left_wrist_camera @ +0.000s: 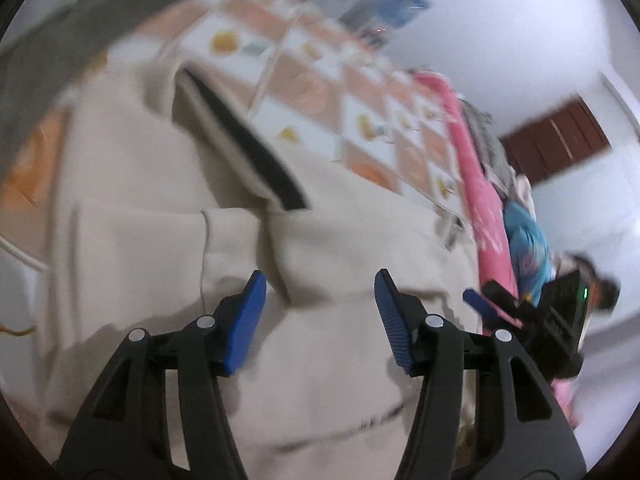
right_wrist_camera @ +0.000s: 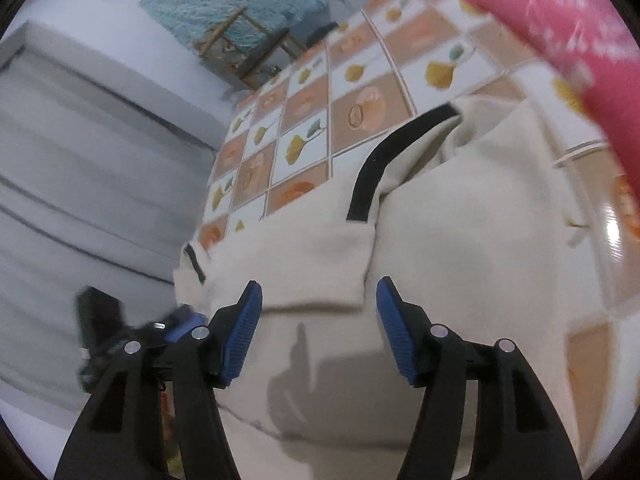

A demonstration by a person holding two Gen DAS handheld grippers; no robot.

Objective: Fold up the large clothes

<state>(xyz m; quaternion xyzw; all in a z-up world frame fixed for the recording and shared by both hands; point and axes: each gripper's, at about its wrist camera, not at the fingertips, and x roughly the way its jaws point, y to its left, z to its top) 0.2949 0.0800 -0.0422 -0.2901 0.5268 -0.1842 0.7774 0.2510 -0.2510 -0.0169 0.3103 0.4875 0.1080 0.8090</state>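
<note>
Patterned tablecloth [right_wrist_camera: 304, 148] under cream garment [right_wrist_camera: 460, 240], lying just ahead of and below both tools. Left gripper [left_wrist_camera: 320, 316] and right gripper [right_wrist_camera: 319, 320] jaws apart, empty. Between folds; next needs regrasping an edge.

- Garment [right_wrist_camera: 460, 240]: soft matt cream cloth, fleecy-looking, with a black fabric trim [right_wrist_camera: 384, 160].
- Tablecloth [right_wrist_camera: 360, 92]: smooth glossy sheet, plastic-looking, printed in squares, catching glare at the right edge.
- Left gripper [left_wrist_camera: 320, 300]: matt black plastic arms, ribbed blue pads [left_wrist_camera: 248, 320], shiny metal pins.
- Right gripper [right_wrist_camera: 319, 304]: same finish.
- Pink cloth [right_wrist_camera: 560, 20]: soft, matt.
</note>
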